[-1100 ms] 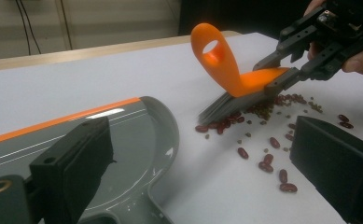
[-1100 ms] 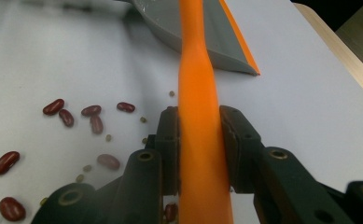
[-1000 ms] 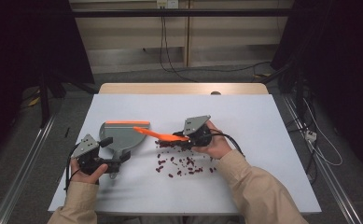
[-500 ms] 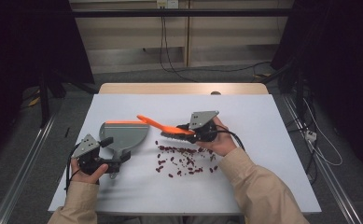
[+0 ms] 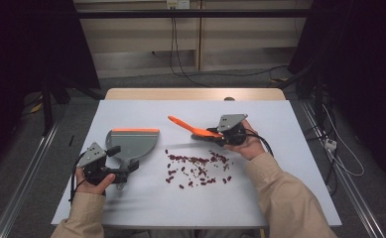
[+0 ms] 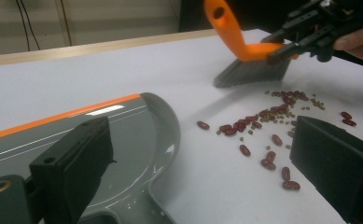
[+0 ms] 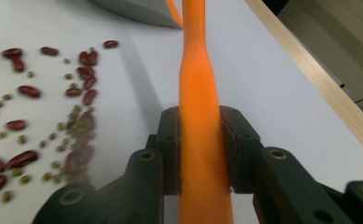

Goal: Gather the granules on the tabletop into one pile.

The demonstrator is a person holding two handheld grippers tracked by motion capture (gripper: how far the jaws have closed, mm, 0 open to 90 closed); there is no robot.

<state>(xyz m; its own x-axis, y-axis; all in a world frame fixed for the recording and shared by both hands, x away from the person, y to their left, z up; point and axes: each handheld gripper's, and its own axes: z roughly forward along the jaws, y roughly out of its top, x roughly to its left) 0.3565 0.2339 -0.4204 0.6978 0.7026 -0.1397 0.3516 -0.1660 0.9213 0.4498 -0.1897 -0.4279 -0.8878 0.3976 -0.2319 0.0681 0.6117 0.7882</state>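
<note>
Beans (image 5: 198,167) lie scattered on the white table (image 5: 289,188), between my two grippers. My right gripper (image 5: 219,135) is clamped on the orange brush (image 5: 193,128) handle, behind the beans. My left gripper (image 5: 112,174) grips the grey dustpan (image 5: 133,141) handle.

High view overlooks the whole tabletop (image 5: 131,208) from above; 2 close, low gripper views share scattered beans (image 6: 263,140).
</note>
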